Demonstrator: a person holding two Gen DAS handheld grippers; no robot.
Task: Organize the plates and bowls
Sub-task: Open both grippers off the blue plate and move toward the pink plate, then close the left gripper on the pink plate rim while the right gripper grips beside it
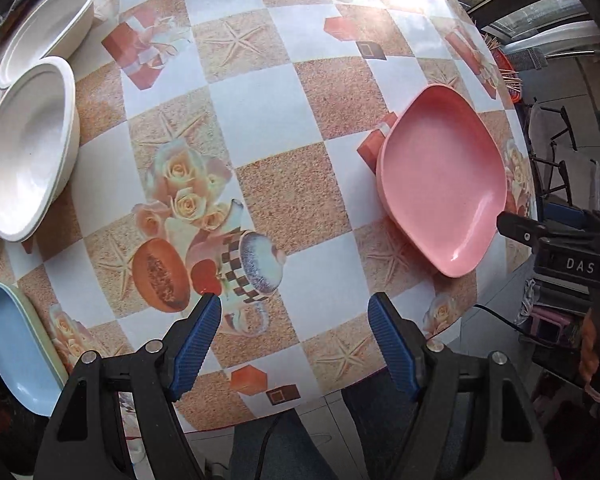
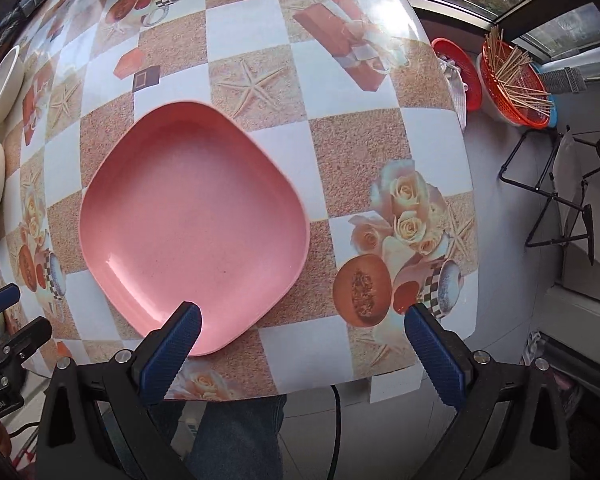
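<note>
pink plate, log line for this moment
pink plate: on table, untouched | right gripper: open above plate | left gripper: open, empty

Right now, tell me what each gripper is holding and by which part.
Nothing is held. The left gripper is open over bare tablecloth; the right gripper is open above the pink plate, gripping nothing.

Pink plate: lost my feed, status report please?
Both grippers open, empty. Pink plate flat on table, right gripper above its near edge. Left gripper clear. Nothing blocking.
</note>
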